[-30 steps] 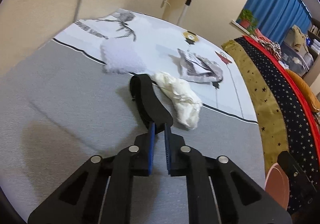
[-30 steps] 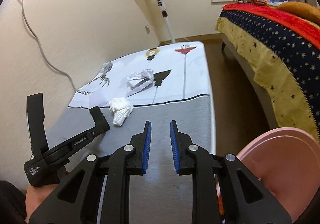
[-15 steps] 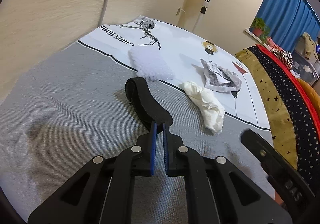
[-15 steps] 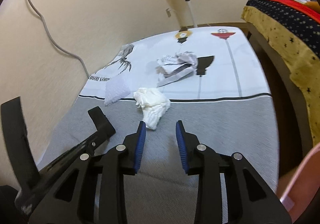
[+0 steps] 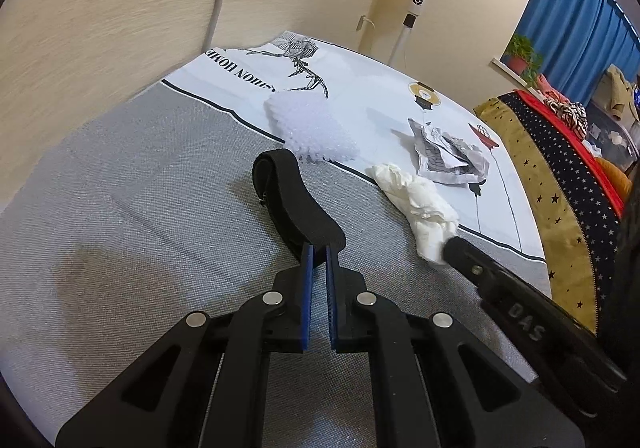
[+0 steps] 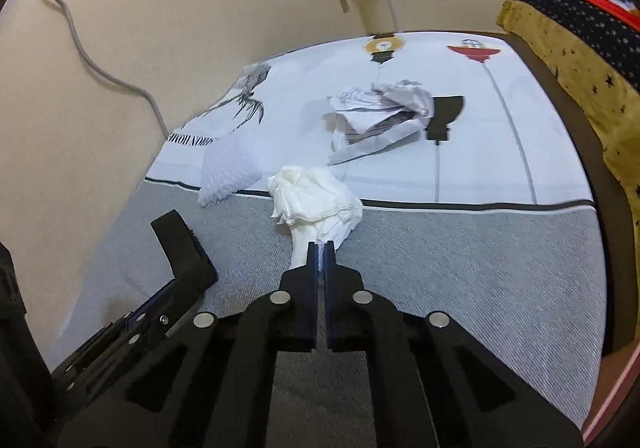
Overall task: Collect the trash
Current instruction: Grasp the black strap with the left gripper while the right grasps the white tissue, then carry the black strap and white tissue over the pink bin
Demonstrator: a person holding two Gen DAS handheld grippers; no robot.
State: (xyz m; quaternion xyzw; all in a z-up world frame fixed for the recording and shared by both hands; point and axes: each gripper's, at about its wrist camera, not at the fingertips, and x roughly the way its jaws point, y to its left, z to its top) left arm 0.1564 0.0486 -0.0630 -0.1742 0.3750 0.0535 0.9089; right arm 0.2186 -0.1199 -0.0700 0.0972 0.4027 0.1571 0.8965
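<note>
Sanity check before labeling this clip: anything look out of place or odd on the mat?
Three bits of litter on the mat: a white tissue wad pinched by the right gripper, crumpled paper behind it, and bubble wrap to its left. The left gripper is shut on a black strap.

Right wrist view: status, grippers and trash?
Right gripper shut on white tissue wad. Left gripper shut on black strap. Crumpled paper, bubble wrap uncollected. Nothing in the way.
</note>
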